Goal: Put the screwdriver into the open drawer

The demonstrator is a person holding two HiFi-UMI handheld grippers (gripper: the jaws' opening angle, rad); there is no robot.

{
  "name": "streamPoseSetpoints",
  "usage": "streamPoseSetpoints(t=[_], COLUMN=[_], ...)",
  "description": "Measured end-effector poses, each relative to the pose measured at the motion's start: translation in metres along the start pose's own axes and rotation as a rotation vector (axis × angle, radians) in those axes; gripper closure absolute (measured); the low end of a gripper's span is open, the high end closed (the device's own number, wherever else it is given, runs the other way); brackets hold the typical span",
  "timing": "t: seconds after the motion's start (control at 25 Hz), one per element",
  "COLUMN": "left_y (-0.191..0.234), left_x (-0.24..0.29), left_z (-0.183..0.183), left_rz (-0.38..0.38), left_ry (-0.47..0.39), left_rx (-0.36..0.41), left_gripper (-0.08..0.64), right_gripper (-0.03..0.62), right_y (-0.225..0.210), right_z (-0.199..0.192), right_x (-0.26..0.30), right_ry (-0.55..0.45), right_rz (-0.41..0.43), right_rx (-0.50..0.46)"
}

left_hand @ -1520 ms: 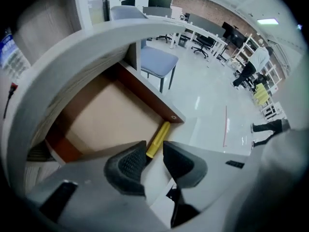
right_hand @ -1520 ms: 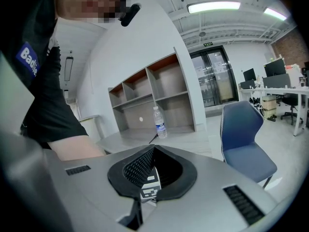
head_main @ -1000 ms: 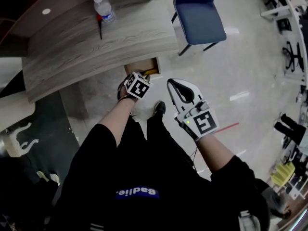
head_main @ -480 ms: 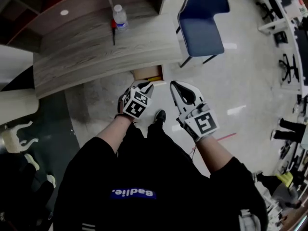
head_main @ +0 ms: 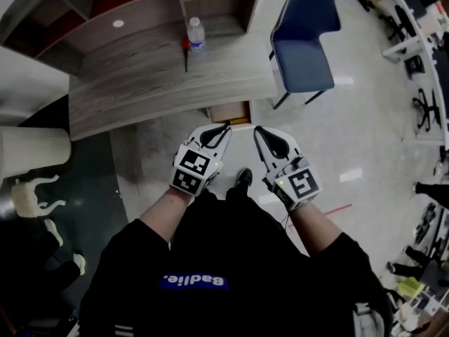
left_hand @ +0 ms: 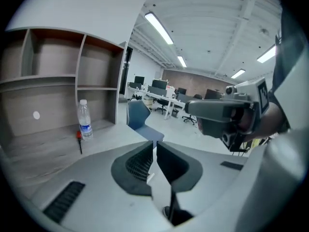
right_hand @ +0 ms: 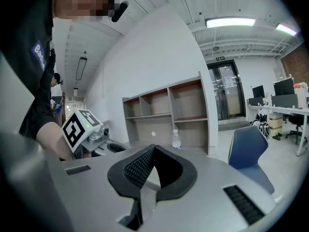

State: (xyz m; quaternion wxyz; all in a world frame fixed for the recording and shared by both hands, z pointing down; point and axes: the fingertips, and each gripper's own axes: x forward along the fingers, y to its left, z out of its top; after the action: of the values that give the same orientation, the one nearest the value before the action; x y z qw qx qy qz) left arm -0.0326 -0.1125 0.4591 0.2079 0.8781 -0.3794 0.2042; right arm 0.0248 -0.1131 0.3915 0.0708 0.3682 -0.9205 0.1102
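Head view: left gripper (head_main: 223, 128) beside right gripper (head_main: 259, 130); left jaws closing, right's together, both empty.

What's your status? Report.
Left gripper closing, empty; right gripper shut, empty. Red-handled screwdriver untouched on grey wooden desk, beside clear water bottle. Open wooden drawer unobstructed.

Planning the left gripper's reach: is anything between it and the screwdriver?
Nothing visible. The screwdriver lies on the desk beside the bottle; only bare desk separates it from the left gripper, whose empty jaws are closing.
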Motion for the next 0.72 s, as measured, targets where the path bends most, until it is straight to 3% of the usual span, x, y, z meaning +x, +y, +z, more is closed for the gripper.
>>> streamPoseSetpoints(t=[0.52, 0.72], left_y=[-0.025, -0.041], left_x=[-0.093, -0.112], left_z=[0.084, 0.093], left_rz=[-0.012, -0.04], left_ry=[-0.225, -0.283], left_rx=[0.026, 0.02], left_gripper=[0.557, 0.557], right_gripper=[0.566, 0.566], right_y=[0.049, 0.061], right_z=[0.044, 0.056], right_x=[-0.006, -0.014], right_ry=[-0.068, -0.083], right_rz=[0.06, 0.075], right_rx=[-0.046, -0.038])
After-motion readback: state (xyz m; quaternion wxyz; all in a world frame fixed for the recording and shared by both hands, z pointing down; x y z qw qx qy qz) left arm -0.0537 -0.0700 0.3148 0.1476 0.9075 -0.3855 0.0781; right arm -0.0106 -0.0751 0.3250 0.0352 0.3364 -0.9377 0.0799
